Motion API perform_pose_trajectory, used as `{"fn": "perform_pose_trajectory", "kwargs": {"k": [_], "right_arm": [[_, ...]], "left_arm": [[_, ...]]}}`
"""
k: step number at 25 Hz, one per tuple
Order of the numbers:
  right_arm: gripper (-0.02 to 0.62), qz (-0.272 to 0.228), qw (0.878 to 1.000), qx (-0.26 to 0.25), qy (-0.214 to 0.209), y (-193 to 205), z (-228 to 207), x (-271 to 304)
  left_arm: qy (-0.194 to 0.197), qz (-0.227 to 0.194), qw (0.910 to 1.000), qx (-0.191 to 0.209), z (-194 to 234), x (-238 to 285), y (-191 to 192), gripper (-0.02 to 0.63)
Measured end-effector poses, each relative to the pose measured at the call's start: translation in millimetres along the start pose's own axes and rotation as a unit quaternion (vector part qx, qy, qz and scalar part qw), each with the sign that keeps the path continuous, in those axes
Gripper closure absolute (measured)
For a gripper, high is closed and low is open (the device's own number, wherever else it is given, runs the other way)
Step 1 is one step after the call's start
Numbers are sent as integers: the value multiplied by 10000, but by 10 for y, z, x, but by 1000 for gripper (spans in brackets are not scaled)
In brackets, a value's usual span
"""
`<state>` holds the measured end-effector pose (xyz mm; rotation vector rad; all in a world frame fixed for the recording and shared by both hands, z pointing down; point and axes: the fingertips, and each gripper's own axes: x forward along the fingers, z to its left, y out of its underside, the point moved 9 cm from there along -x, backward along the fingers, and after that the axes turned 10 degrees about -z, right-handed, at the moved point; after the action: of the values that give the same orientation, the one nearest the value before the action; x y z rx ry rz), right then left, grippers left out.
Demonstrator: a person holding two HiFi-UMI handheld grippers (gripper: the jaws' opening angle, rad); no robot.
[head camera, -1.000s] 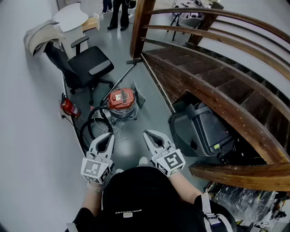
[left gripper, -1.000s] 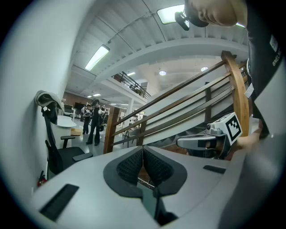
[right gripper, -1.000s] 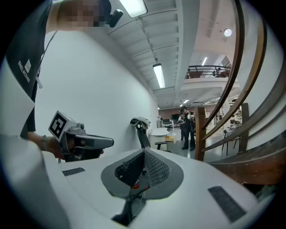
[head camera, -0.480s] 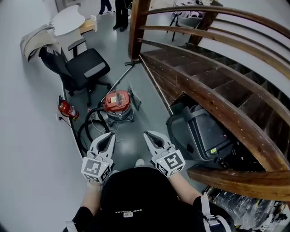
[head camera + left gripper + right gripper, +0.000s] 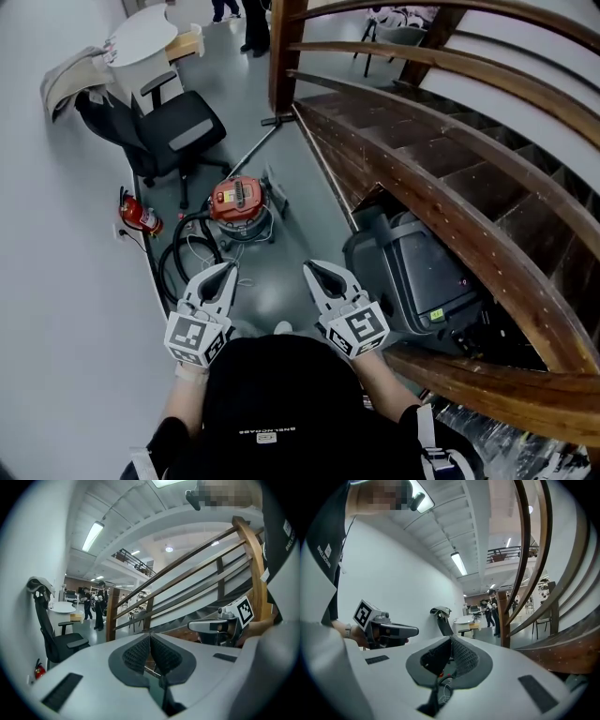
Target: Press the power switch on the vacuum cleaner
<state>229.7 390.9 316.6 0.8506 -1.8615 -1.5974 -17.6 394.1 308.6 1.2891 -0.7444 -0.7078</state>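
Note:
The vacuum cleaner point(image 5: 239, 200) has a red lid on a steel drum and stands on the grey floor ahead of me. Its black hose point(image 5: 181, 260) loops toward the left wall and its wand point(image 5: 253, 153) lies toward the stair post. My left gripper point(image 5: 230, 270) hangs short of the vacuum, near the hose loop, shut and holding nothing. The right gripper point(image 5: 311, 270) is level with it, to the vacuum's right, also shut and holding nothing. In the left gripper view the pads point(image 5: 140, 652) meet, with the right gripper point(image 5: 216, 626) alongside. In the right gripper view the pads point(image 5: 461, 657) touch.
A black office chair point(image 5: 173, 127) stands beyond the vacuum, a red fire extinguisher point(image 5: 139, 217) by the left wall. A wooden staircase point(image 5: 441, 150) runs along the right, with a dark wheeled bin point(image 5: 412, 272) under it. A round white table point(image 5: 141, 36) and standing people point(image 5: 248, 23) are far ahead.
Both grippers stay shut and side by side. The head view has shifted, so the vacuum sits slightly higher and further left in the picture and the grippers slightly lower.

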Motion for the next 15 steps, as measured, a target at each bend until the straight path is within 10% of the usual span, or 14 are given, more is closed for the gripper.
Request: {"fn": "perform_pose_trajectory", "kwargs": {"k": [15], "right_arm": [[569,130,9998,53,137,124,-437,474]], "left_arm": [[69,193,9997,-90,487,602,188,589]]}}
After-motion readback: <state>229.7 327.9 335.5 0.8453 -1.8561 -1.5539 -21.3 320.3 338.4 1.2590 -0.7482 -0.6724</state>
